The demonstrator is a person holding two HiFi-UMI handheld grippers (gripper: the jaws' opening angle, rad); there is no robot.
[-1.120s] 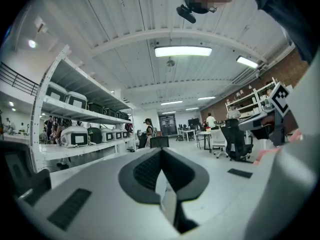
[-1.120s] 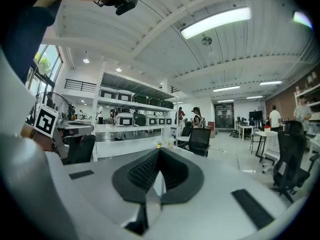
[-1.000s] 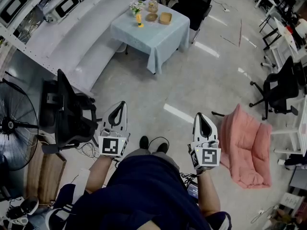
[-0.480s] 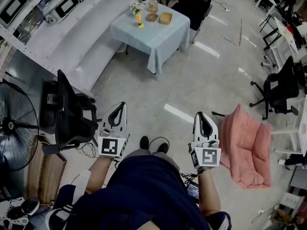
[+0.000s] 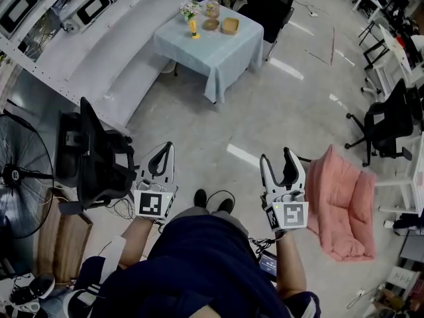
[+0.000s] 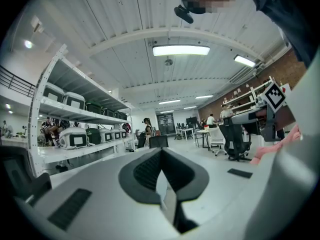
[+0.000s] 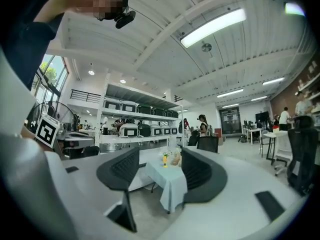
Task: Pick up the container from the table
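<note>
Tan square container [image 5: 229, 25], likely the target, sits on the pale-blue-clothed surface [image 5: 218, 58] far off at 12 o'clock, well apart from both tongs. Left tongs [image 5: 167, 147] clenched, empty; right tongs [image 5: 277, 156] opening, nothing between them. Risks: the glass jar [image 5: 211, 6] and yellow bottle [image 5: 193, 28] near the container could get knocked by a wide approach; the cloth may drag. A black office chair [image 5: 93, 158] at 9 o'clock and a pink cushion [image 5: 338, 204] at 3 o'clock flank the walk. No readable writing, only square markers on the tongs' cubes.
</note>
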